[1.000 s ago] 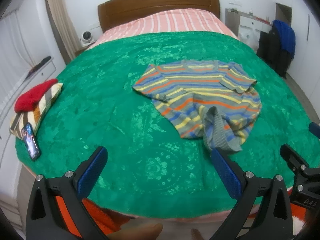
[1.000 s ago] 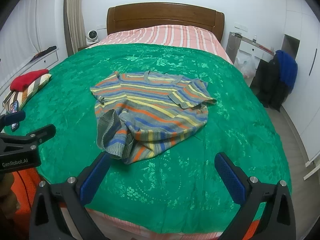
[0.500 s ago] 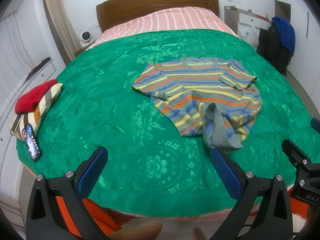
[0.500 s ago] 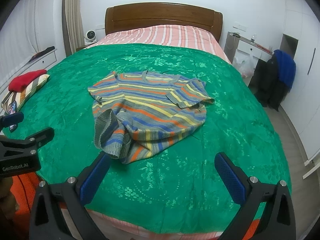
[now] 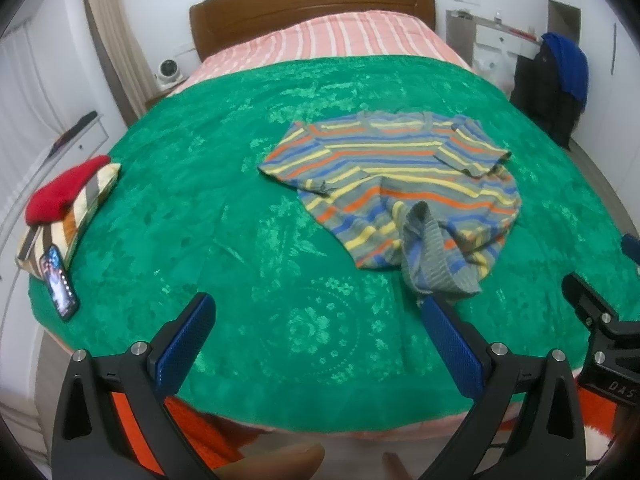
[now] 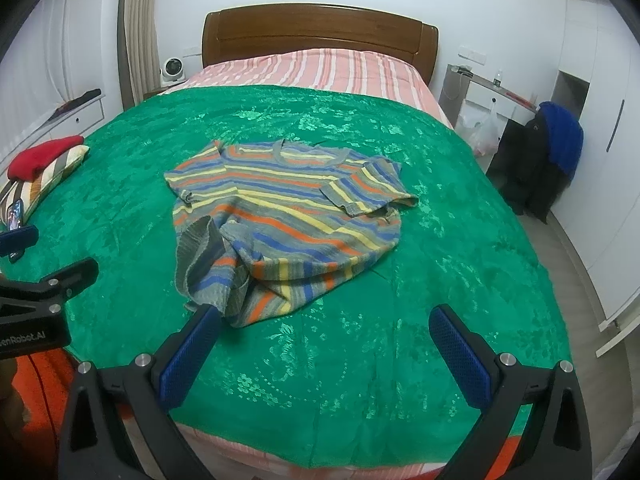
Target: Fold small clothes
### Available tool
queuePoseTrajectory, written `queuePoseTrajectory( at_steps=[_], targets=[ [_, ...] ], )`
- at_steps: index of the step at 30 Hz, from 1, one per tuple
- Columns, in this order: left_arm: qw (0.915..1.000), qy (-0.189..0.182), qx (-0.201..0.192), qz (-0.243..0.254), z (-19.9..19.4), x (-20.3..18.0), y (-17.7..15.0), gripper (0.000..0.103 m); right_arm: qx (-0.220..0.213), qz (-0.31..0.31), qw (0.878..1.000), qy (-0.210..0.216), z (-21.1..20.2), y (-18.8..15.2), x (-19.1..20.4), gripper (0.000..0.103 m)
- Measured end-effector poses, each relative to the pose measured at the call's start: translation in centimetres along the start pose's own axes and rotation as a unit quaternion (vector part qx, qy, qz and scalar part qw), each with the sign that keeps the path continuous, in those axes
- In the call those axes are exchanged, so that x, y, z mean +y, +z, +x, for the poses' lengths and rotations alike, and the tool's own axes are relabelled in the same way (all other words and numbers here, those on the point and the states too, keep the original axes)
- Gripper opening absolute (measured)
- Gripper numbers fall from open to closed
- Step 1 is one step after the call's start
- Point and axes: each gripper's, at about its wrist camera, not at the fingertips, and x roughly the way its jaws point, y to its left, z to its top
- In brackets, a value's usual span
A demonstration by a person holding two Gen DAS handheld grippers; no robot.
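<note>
- Left wrist: my left gripper (image 5: pixel 316 312) is spread wide, empty; striped shirt (image 5: pixel 404 184) lies ahead-right on green bedspread (image 5: pixel 200 220), bunched hem nearest my right finger.
- Right wrist: my right gripper (image 6: pixel 324 324) also wide, empty; shirt ahead-left, collar far, hem just past left finger. Both about equally near.

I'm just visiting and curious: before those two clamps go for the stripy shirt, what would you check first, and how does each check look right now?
1. Left gripper open and empty: ok.
2. Right gripper open and empty: ok.
3. Striped shirt lying flat: not ok; its near hem is bunched and turned up.
4. Both sleeves visible: ok; the sleeve on the right side is folded inward.
5. Green bedspread around the shirt free of clutter: ok; phone and red hat sit far left.
6. Shirt within reach: cannot tell.
</note>
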Motion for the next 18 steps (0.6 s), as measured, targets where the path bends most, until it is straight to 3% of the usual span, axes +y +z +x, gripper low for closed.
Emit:
queuePoseTrajectory(
  at_steps=[18],
  targets=[
    [0.9999, -0.014, -0.001, -0.005, -0.4, 0.15, 0.15, 0.103, -0.002, 0.002, 1.0, 0.003, -0.07, -0.05, 0.16, 0.103]
  ],
)
